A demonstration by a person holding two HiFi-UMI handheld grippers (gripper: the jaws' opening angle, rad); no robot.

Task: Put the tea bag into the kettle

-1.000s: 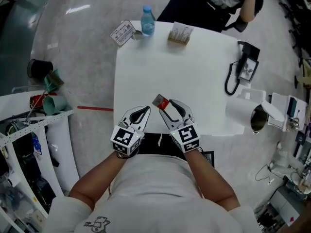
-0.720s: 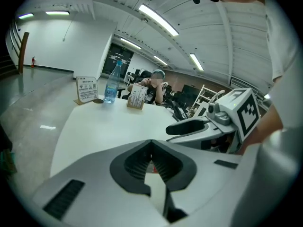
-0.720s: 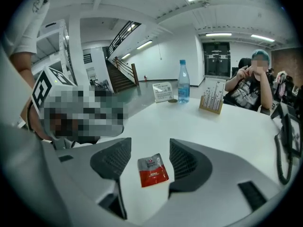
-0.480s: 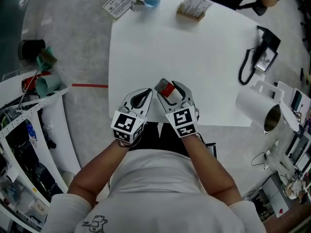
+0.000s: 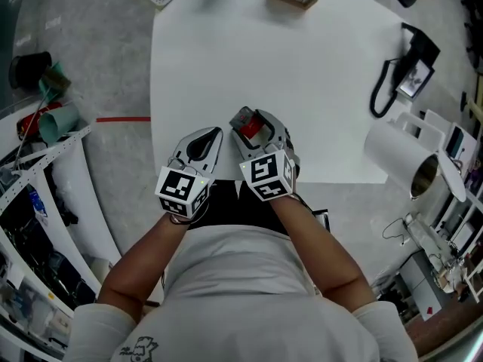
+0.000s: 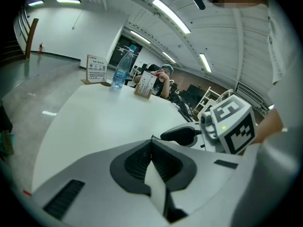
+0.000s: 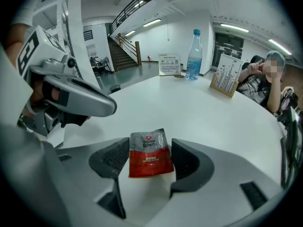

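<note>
My right gripper [image 7: 150, 144] was opening, jaws about as wide as they go. The tea bag [image 7: 149, 154], a grey and red sachet, sat between the pads with a gap on each side, so nothing pinched it. I couldn't tell whether it leaned on my left pad or lay on the table [image 5: 302, 74]. My left gripper [image 6: 151, 141] had its jaws together and empty, just beside my right jaws on their left.

The kettle [image 5: 396, 153], white with its lid up, stood well apart to the right of my right jaws, past the table edge.

Risks as I judged them:
- The loose sachet could tip or slide out from between the pads, and then I'd have to pick it off flat.
- Closing again off-centre would probably catch only a corner, and the bag could drop on the long carry to the kettle.
- My left jaws were close enough to knock the sachet.
</note>
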